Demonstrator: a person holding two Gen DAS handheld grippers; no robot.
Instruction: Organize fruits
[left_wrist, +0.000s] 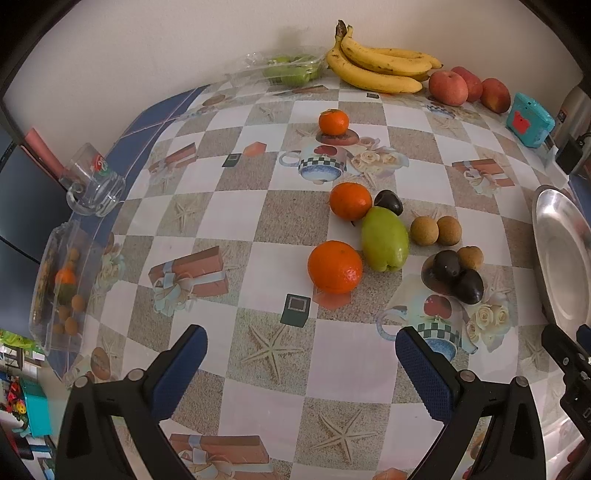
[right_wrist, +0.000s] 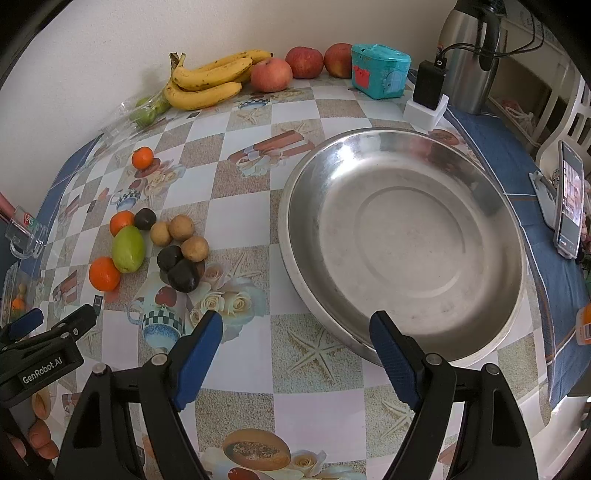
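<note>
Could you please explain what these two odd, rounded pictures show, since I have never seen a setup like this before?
No robot here: a person holds a two-fingered gripper in each hand, with a fisheye camera on each looking along its blue fingers. One picture is from the left gripper, the other from the right gripper. Both are open and hold nothing. On the patterned table lie oranges, a green fruit, small brown fruits and dark fruits, beside an empty metal bowl. Bananas and apples sit by the wall.
</note>
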